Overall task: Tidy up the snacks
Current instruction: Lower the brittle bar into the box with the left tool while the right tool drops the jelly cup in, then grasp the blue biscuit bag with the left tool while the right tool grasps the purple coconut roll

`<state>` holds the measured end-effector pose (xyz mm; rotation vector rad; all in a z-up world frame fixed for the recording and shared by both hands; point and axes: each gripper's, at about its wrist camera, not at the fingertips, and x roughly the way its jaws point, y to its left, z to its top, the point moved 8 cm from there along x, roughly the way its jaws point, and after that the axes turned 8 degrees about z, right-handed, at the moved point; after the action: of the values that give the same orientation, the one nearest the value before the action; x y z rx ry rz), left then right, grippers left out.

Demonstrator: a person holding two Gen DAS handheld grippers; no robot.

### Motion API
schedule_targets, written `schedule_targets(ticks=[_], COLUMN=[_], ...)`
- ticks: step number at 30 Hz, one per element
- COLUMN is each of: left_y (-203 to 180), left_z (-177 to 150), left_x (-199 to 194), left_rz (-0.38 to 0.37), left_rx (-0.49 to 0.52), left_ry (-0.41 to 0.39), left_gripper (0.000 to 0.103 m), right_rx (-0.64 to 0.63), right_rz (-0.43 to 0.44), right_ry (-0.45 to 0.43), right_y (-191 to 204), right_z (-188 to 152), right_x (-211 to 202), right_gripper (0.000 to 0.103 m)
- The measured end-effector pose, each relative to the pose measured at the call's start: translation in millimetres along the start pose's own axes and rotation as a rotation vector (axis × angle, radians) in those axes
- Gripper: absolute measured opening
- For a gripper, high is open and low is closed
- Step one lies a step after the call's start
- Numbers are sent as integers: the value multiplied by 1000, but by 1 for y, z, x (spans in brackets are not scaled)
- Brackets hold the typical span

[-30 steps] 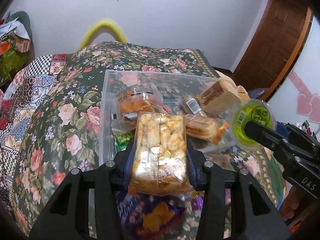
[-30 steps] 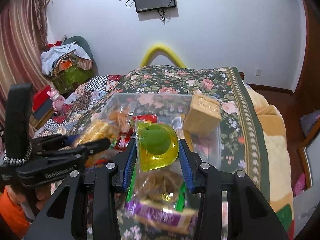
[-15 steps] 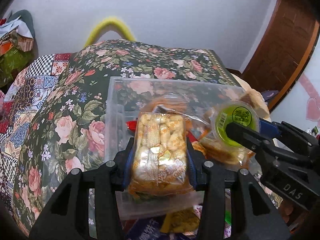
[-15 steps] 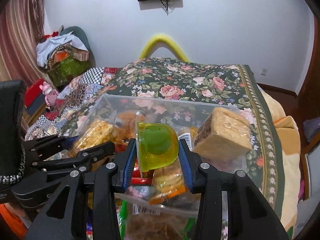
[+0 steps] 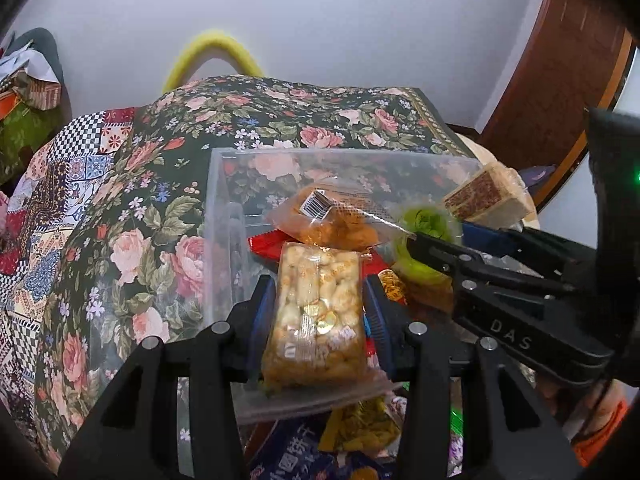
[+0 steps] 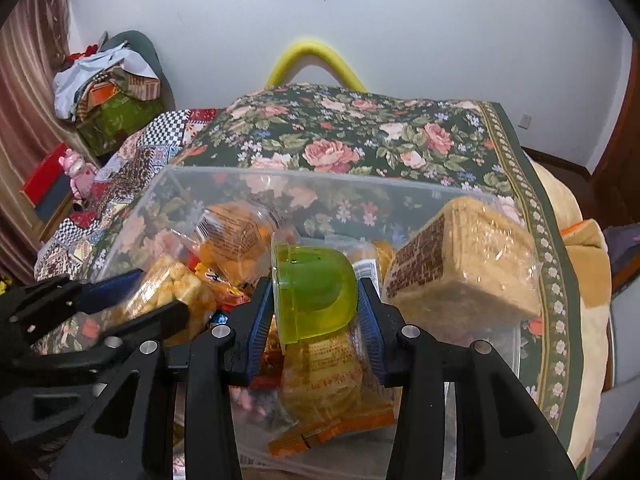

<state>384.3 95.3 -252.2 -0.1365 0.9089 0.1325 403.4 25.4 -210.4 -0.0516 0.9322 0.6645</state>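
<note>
You're mid-way through — both hands are loaded and over the clear plastic storage bin (image 6: 400, 188) that sits on the flower-patterned bedspread (image 6: 360, 128). Your left gripper (image 5: 318, 308) has its jaws closed on a clear-wrapped pack of pale puffed snack pieces (image 5: 316, 312), held above the near left part of the bin. Your right gripper (image 6: 314, 312) has its jaws clamped on a translucent green jelly cup (image 6: 314, 288), lying on its side between the blue pads, over the middle of the bin.

Already in the bin, as far as shows: a large tan wrapped cake block (image 6: 464, 264) propped at the right end, an orange snack bag with a barcode sticker (image 5: 332, 220) towards the back, a red wrapper (image 5: 266, 244) under it, and an orange-edged clear cracker pack (image 6: 328, 392) just below the jelly cup. So several items are stowed, loosely piled, not neatly.

Still left: neither held item is released yet — both need setting down inside. More packets lie outside by the bin's near wall, such as a dark blue printed bag (image 5: 292, 452) and a yellow bag (image 5: 360, 424), so I'd judge the job is roughly half done.
</note>
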Motion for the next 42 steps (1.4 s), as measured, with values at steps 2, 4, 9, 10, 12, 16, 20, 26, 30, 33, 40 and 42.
schedule_targets(ticks=[2,4,9,10,12,16,20,26,30,33,40,42], left_y=[2,4,8,9,10,11,9,-2,1,7,28,34], left_z=[1,0,-1,-2,-6,-21,-47,-90,-103,-109,-131,-137], left_x=[-8,-17,-44,-49,-60,-76,-79,-54,-37,-35,-43,-47], left_rz=[-3,-8,-13,-12,-8,-7,-22,-13,63,62,95,97], left_rx=[-7,-15,-18,-17,-10,8,1,18,20,-15,-15,-20], left_ry=[-3,-6,-34,-41,-52,-52,-20,75,94,90,102,104], left_gripper=[45,45,53,57,60,67,71,71,72,74,74,74], right_rx=[-3,-7,-21,-25,-29,-28,-21,-21,-28,-11,-2,-10], right_rz=[2,13,15,15,13,7,-1,-17,-49,-18,58,59], right_ry=[-15,-27,-80,-92,-111,-133,-129,-40,11,46,109,108], right_y=[1,3,7,8,8,6,2,-9,-14,-15,-7,-5], right_z=[1,3,4,3,1,-8,-27,-69,-87,-95,-119,-124], right_x=[-6,-15,-50,-58,-74,-96,-109,-96,-79,-66,-49,-51], right_gripper=[40,42,51,52,54,61,69,73,73,73,73,75])
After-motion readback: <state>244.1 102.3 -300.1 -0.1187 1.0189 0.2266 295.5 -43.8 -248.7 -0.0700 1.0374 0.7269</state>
